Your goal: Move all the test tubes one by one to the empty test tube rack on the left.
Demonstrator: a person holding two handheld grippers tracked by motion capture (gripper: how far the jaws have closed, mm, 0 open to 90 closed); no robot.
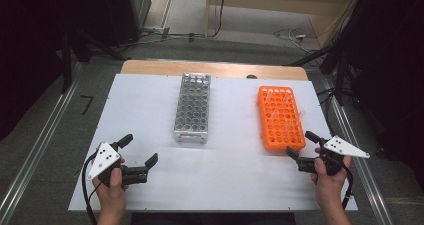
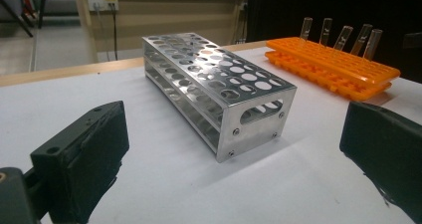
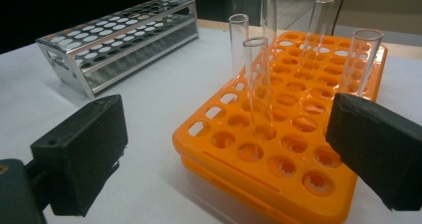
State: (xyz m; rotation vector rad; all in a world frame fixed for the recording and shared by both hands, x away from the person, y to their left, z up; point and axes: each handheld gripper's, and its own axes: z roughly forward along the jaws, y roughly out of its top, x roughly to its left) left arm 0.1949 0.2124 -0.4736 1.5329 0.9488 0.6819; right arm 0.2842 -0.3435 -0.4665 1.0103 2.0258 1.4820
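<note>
With both your left gripper [image 1: 138, 149] and right gripper [image 1: 299, 144] wide open and empty, mind the loose, leaning glass tubes [image 3: 257, 84] in the orange rack [image 1: 281, 117]: a careless approach could topple one.

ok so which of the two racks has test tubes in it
The orange plastic rack by the right gripper: clear glass test tubes stand in it. The metal rack holds none.

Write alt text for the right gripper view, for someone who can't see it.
An orange test tube rack holding five clear glass tubes sits on a white table, framed between the right gripper's two open black jaws. A metal rack lies farther back, at left.
</note>
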